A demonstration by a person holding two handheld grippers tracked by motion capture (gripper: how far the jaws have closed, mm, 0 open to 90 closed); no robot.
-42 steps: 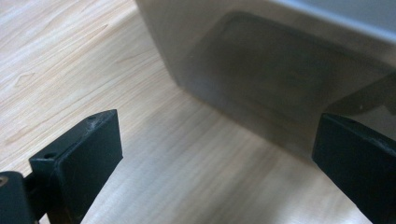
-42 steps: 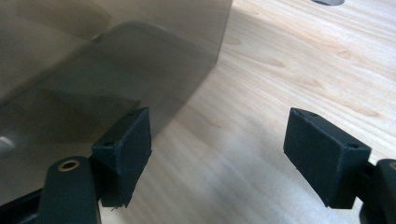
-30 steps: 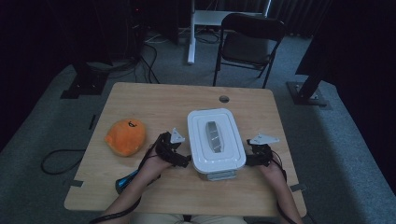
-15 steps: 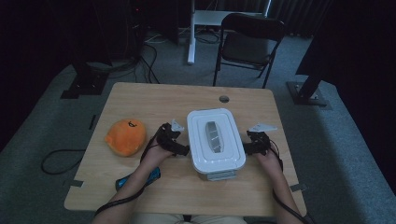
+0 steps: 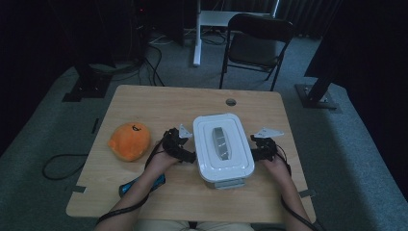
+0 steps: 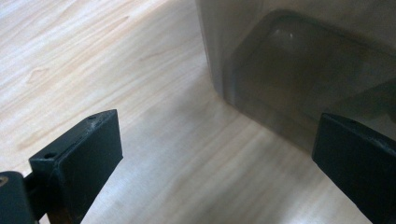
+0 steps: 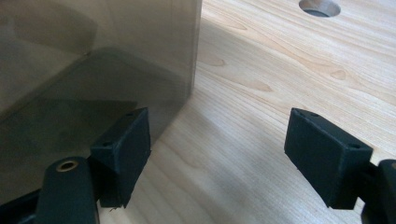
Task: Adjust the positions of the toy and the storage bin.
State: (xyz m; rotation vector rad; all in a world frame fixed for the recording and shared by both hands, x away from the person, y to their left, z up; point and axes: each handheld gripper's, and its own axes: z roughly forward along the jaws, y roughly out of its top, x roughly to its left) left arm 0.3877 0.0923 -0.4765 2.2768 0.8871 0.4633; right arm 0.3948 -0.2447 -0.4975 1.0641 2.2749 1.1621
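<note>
Jaws of both grippers gape — flanking the white lidded box (image 5: 223, 149) — bare tabletop (image 5: 159, 106) beyond.

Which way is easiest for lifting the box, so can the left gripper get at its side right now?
Probably yes: the left gripper sits open right beside the white box, with bare table between them.

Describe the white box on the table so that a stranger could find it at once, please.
On the wooden table, look near the middle of the front half. The white lidded plastic box stands there between two claws. Unlike the soft orange plush toy at its left, it is hard, rectangular and white.
</note>
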